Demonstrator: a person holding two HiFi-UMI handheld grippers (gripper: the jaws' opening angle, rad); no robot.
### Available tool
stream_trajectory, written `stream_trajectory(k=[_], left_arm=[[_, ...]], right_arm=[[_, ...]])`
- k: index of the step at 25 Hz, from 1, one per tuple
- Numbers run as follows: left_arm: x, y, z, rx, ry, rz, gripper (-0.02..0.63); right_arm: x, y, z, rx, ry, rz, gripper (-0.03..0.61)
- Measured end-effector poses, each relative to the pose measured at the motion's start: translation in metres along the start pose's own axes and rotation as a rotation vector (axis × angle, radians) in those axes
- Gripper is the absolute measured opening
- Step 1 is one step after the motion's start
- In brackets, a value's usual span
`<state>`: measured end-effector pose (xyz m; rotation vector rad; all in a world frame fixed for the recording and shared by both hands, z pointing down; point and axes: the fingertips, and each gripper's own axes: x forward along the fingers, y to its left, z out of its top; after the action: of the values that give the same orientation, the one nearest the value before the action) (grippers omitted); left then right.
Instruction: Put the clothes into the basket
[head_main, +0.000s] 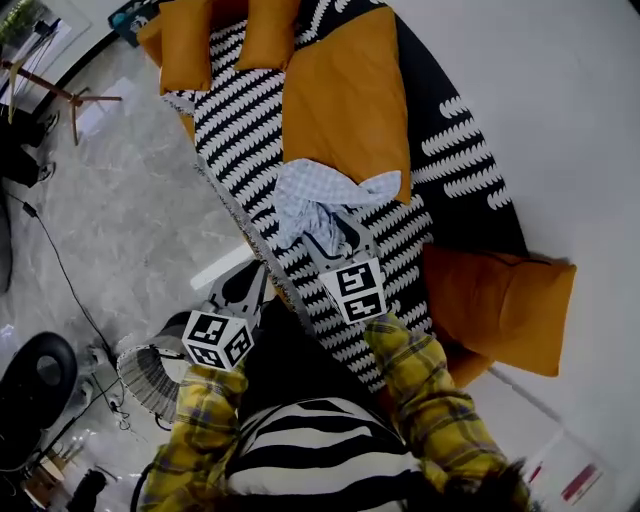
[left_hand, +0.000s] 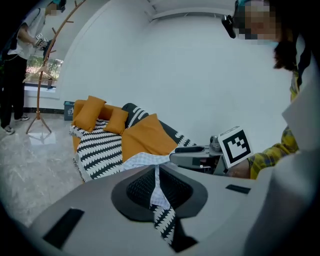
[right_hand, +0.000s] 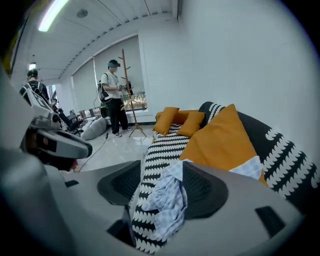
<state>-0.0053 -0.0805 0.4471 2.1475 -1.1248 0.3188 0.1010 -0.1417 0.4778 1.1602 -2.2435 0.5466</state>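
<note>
**Right claw open over the garment, basket on the floor**

A pale checked garment (head_main: 322, 200) lies crumpled on the sofa's black-and-white throw (head_main: 240, 120), its upper edge against a big orange cushion (head_main: 345, 95). A second orange cushion (head_main: 500, 300) sits further along the sofa, well apart from the garment.

The right gripper (head_main: 340, 232) points down at the garment's near edge. In its own view the jaws stand well apart, with the bunched cloth (right_hand: 167, 200) between them and close to the right-hand pad (right_hand: 205, 187); the pads do not press on it.

The left gripper (head_main: 245, 285) hangs beside the sofa's front edge, above the floor and clear of the garment. In its own view the jaws are nearly together, with only a narrow slit between them, and nothing is in it; the garment (left_hand: 142, 159) and throw show beyond.

The basket (head_main: 150, 375) stands on the grey floor near the left gripper, below the sofa's edge. I cannot tell what is in it.
</note>
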Motion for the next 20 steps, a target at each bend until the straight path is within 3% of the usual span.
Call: stream_trajectory(k=[7,13,20], left_arm=[[0.018,0.053,0.000,-0.072,0.047,0.033,0.020],[0.053,0.087,0.005,-0.105,0.074,0.040,0.020],[0.064,0.085,-0.006,-0.180,0.129,0.036,0.020]], right_arm=[[0.057,-0.038,0.002,0.036,0.068,-0.103,0.299],[0.116,-0.059,-0.010,0.043,0.172,-0.107,0.341],[0.147,-0.060,-0.075,0.109,0.348,-0.066,0.365]])
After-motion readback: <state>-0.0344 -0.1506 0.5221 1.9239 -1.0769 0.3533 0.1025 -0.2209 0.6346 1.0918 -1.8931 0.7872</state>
